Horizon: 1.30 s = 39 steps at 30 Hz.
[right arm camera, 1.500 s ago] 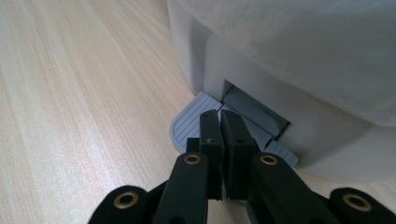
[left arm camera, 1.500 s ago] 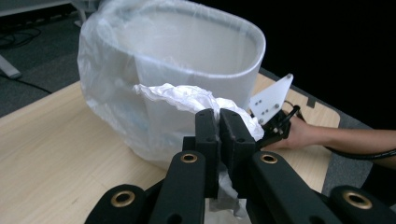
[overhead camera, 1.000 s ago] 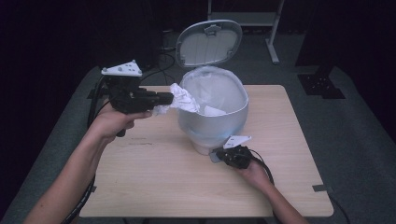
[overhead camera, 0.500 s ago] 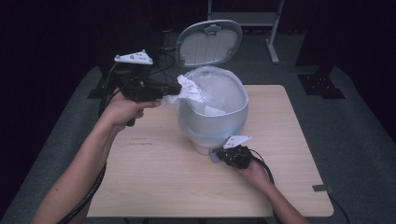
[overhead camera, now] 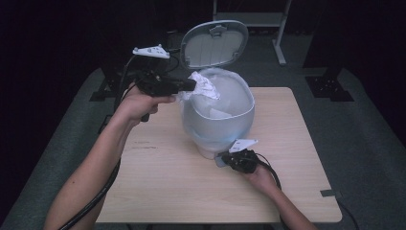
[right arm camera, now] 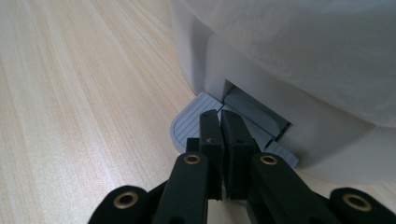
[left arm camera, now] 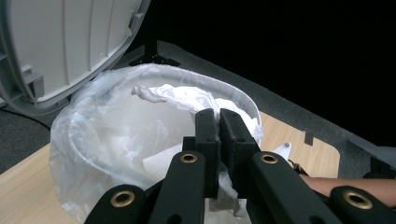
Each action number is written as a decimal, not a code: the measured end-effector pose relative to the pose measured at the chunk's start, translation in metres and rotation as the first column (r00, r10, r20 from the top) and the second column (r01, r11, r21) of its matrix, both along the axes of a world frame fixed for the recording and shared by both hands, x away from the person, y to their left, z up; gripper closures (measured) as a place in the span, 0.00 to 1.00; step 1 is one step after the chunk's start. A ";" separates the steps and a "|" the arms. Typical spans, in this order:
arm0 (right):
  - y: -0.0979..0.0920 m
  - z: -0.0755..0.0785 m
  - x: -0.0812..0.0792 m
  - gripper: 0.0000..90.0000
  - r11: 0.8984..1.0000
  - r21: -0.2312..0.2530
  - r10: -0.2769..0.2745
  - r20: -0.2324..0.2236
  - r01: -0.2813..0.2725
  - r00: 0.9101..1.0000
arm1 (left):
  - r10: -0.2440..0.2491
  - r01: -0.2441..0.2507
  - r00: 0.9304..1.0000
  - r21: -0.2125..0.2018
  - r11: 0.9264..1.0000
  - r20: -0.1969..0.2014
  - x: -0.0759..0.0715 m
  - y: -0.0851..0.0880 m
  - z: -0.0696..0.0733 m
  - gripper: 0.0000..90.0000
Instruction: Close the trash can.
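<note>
The crumpled white paper (overhead camera: 203,85) has moved: 1 second ago I held it at the bin's near-left side, and now it sits over the rim, clamped in my left gripper (overhead camera: 190,85), whose jaws are pressed together on it. I judge that it's nearly placed for dropping into the liner bag (overhead camera: 218,98). Just ahead of my right gripper (right arm camera: 218,122), its 2 jaws closed on nothing, lies the grey pedal (right arm camera: 187,123); the tips press it, holding the lid (overhead camera: 214,43) up behind the bin (overhead camera: 215,134). How much paper hangs below the left jaws I can't make out, and the bag's bottom is hidden.
</note>
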State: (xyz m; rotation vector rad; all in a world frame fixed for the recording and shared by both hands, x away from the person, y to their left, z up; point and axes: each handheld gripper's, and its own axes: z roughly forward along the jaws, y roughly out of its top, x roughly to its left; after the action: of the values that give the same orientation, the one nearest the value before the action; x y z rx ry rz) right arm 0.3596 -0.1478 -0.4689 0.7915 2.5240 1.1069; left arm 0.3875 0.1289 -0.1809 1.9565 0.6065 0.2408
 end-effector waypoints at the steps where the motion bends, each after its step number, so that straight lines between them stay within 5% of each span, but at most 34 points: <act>1: 0.000 0.000 0.000 0.97 1.000 -0.002 -0.001 0.001 0.001 1.000 | -0.001 0.001 1.000 -0.001 1.000 -0.002 0.001 -0.002 0.000 0.96; 39: 0.000 0.000 0.000 0.97 1.000 -0.005 0.007 0.007 -0.007 1.000 | 0.035 -0.033 0.999 0.063 0.997 -0.041 0.047 -0.052 -0.015 0.95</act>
State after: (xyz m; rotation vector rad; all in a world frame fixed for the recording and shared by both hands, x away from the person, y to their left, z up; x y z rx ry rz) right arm 0.3598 -0.1474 -0.4687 0.7773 2.5248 1.1028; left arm 0.4344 0.0774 -0.1958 2.0167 0.6669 0.2432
